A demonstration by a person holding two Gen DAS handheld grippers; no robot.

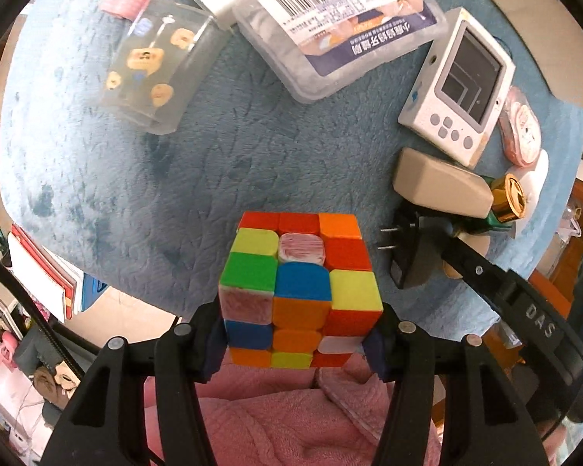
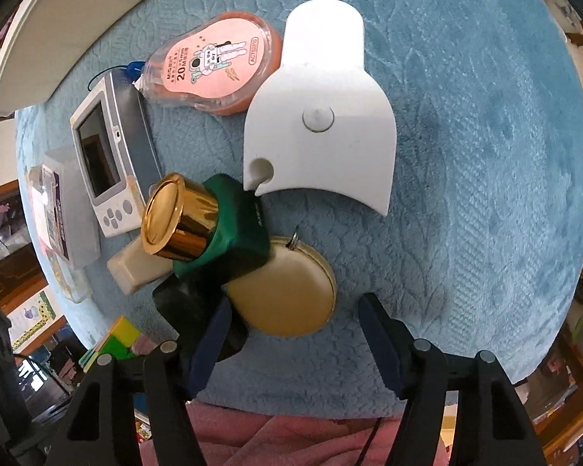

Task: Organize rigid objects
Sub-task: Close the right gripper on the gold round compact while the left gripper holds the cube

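A scrambled colour cube (image 1: 299, 287) hangs just above the blue plush cloth (image 1: 155, 178), and my left gripper (image 1: 295, 349) is shut on its two lower sides. In the right wrist view my right gripper (image 2: 293, 343) stands open low over the cloth. A flat round gold tin (image 2: 287, 299) lies partly between its fingers; a gap shows between the tin and the right pad. A green bottle with a gold cap (image 2: 182, 213) lies across the tin's far left edge. The cube (image 2: 112, 338) shows at the lower left there.
A white curved plastic piece (image 2: 318, 116), a pink correction tape (image 2: 217, 62), a white handheld console (image 2: 109, 163), a beige block (image 2: 136, 268) and a black plug (image 1: 404, 256) crowd around the bottle. A clear charm box (image 1: 155, 66) and a labelled case (image 1: 338, 27) lie further off.
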